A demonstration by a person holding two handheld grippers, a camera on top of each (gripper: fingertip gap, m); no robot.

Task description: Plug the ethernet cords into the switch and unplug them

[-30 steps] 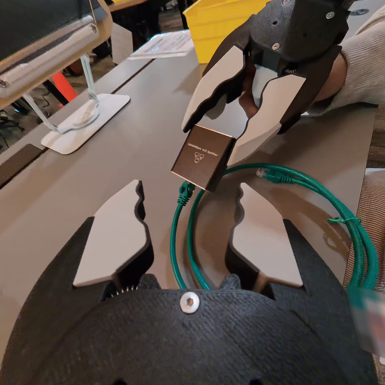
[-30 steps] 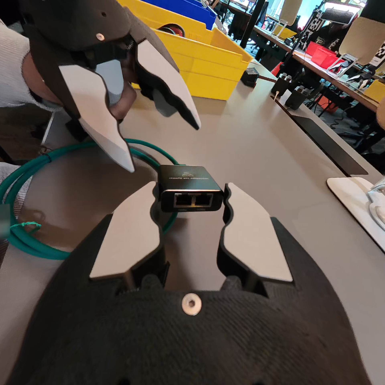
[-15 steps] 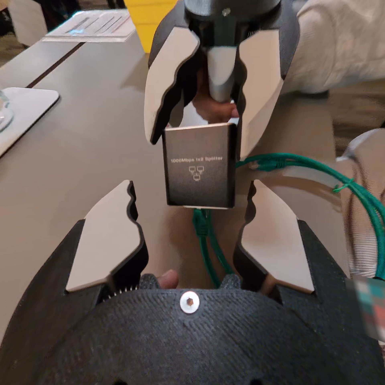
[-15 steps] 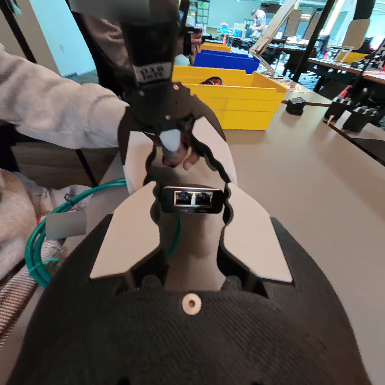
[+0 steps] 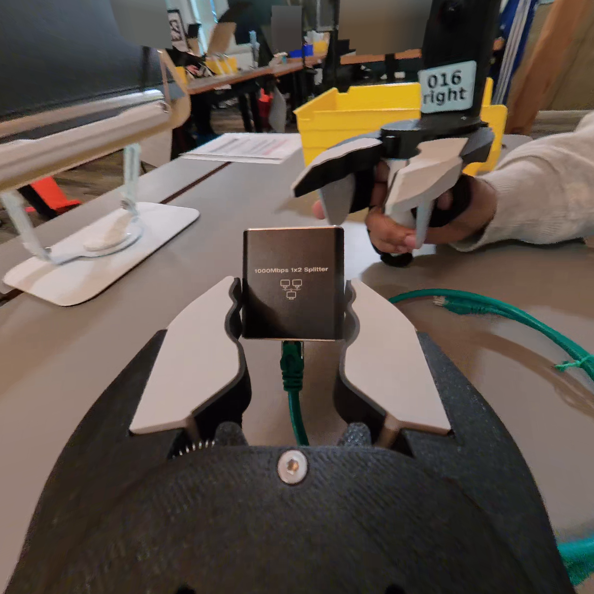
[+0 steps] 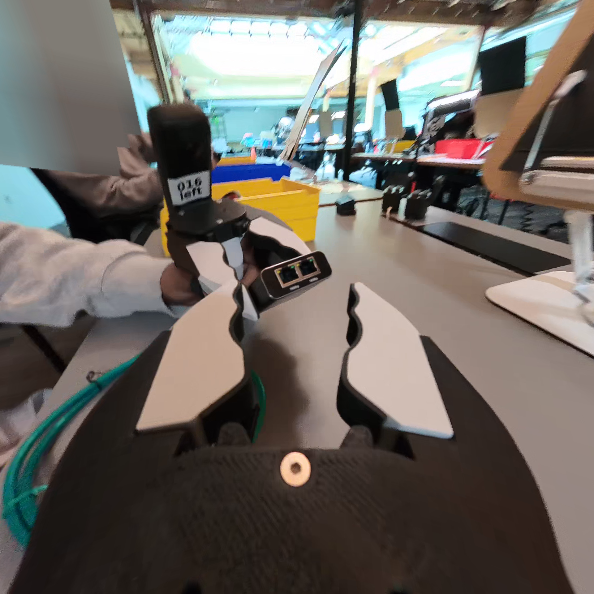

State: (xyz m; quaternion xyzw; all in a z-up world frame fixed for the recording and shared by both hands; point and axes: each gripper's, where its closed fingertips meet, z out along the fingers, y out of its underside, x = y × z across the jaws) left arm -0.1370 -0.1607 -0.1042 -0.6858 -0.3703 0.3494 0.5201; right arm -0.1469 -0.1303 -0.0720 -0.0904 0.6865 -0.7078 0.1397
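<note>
The black switch (image 5: 292,286) is clamped between the fingertips of my left gripper (image 5: 292,283) and held above the grey table (image 5: 193,321). One green ethernet cord (image 5: 292,363) is plugged into its near end. The cord's other plug (image 5: 450,305) lies loose on the table to the right. In the right wrist view the switch (image 6: 295,273) shows two empty ports facing my right gripper (image 6: 294,295), which is open and empty just in front of it. The right gripper also shows in the left wrist view (image 5: 369,180), beyond and right of the switch.
A yellow bin (image 5: 353,125) stands at the table's far side, with papers (image 5: 244,148) left of it. A white stand base (image 5: 96,250) sits at the left. The green cord's coil (image 6: 48,434) hangs off the near table edge. A black strip (image 6: 491,244) runs along the table.
My left gripper has moved forward and shut on the switch. My right gripper has let go of the switch, opened and backed away to the side.
</note>
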